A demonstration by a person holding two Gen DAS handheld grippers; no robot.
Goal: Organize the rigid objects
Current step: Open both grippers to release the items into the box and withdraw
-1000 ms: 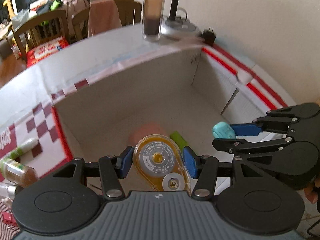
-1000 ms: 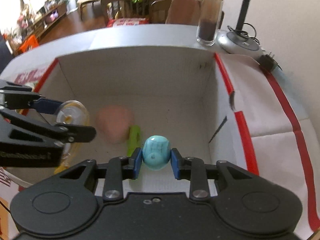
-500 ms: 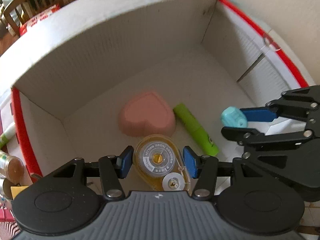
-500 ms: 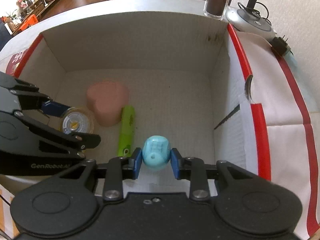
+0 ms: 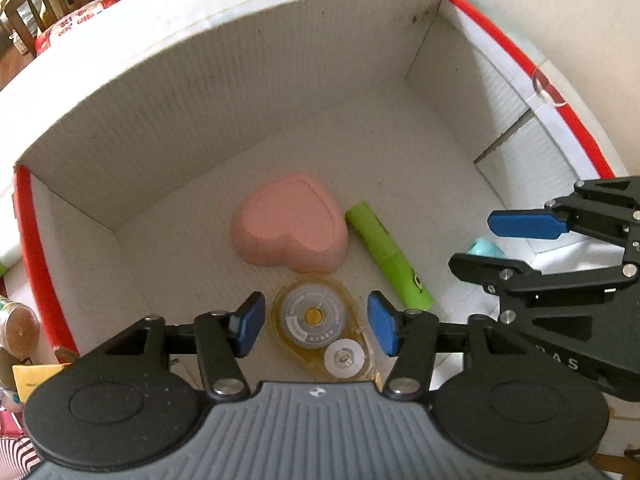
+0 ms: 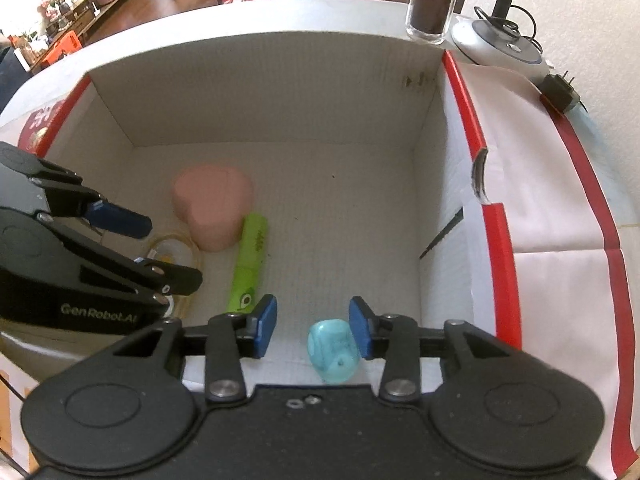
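- Rigid objects are being gathered in an open white corrugated cardboard box with red-edged flaps [image 6: 428, 152], whose floor already holds a pink heart-shaped block [image 5: 290, 228] and a lime-green tube [image 5: 386, 254] lying just beside it.
- Left gripper [image 5: 316, 326] points down into the box with its jaws opening; the amber see-through tape dispenser [image 5: 320, 330] lies between the blue pads, which no longer press on it, so it looks released on the box floor.
- Right gripper [image 6: 312, 326] is likewise opening; the small turquoise marbled lump [image 6: 332, 350] sits between the pads, close to the right one, apparently let go.
- Both drops land near the front wall, likely to keep the pieces grouped.
- Readable writing: "GenRobot.AI" on the left gripper's side; the dispenser's ring text is too small to read.
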